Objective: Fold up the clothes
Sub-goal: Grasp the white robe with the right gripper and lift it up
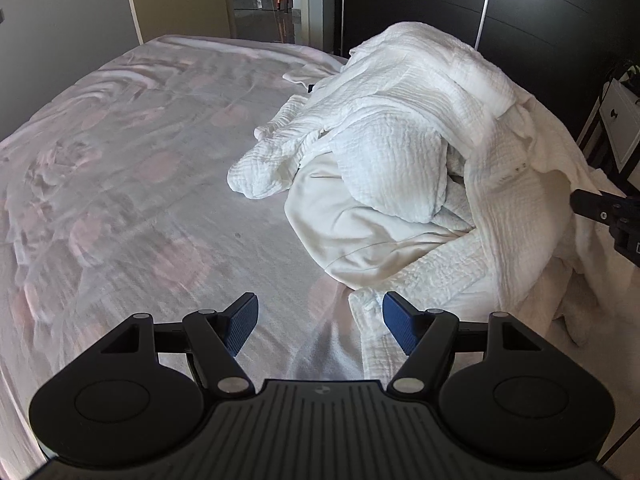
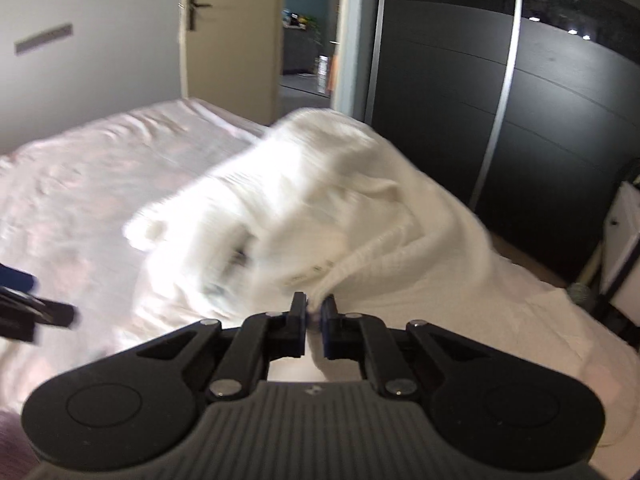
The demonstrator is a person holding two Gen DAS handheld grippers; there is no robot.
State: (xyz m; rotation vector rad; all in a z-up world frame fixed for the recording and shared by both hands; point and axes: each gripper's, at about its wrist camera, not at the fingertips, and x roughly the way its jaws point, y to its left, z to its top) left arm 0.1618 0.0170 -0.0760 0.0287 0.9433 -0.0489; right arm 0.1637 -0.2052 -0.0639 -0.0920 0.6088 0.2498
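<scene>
garment [image 1: 404, 128]: white, crinkle-textured | bedsheet [image 1: 120, 184]: pale pink floral | wardrobe [image 2: 560, 120]: black

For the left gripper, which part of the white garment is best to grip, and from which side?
Probably the textured hem strip of the white garment, lying flat by the open left gripper. Come from the near side, low along the bed: its edge is free, while the right gripper pinches another fold.

My left gripper [image 1: 319, 322]: matte black linkage arms, silver pivot pins, blue textured finger pads [image 1: 243, 325], ribbed grey body bearing a small round emblem, round black side discs. My right gripper [image 2: 313, 309]: identical black-and-blue build, silver screws.
</scene>
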